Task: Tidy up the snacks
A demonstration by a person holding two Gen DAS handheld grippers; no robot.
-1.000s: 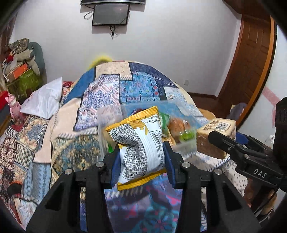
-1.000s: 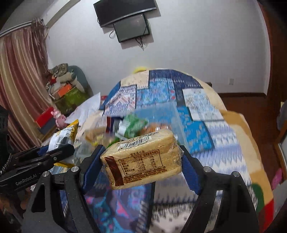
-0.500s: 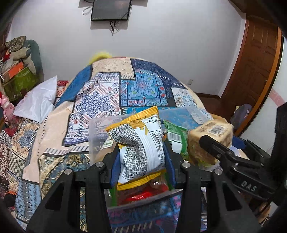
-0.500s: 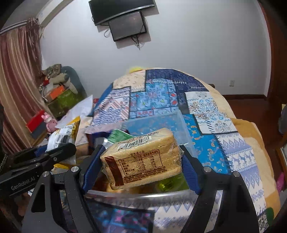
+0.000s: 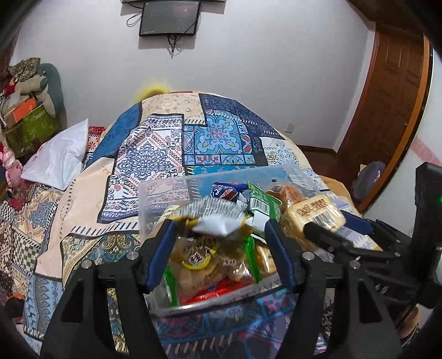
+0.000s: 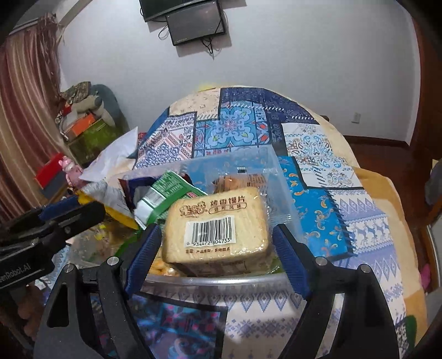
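A clear plastic bin (image 5: 163, 193) full of snack packets sits on the patchwork bed. My left gripper (image 5: 218, 229) hangs over its near left part with its jaws opening. The yellow-and-white chip bag (image 5: 218, 219) is blurred and tipped flat between the pads, which do not press it. My right gripper (image 6: 215, 232) is over the bin's near rim (image 6: 221, 280), jaws opening. The sliced bread pack (image 6: 218, 223) lies tipped barcode-up on the other snacks, with a gap to each pad. A green packet (image 6: 165, 193) lies behind it.
The patchwork quilt (image 5: 215, 138) covers the bed around the bin. A white pillow (image 5: 58, 157) lies at the left, with piled boxes and toys (image 6: 83, 129) beyond. A wooden door (image 5: 386, 110) stands at the right, and a monitor (image 5: 168, 18) hangs on the far wall.
Both grippers moved forward and down over the bin. The left jaws spread and the chip bag fell flat. The bread pack tipped forward out of the right pads onto the snacks.
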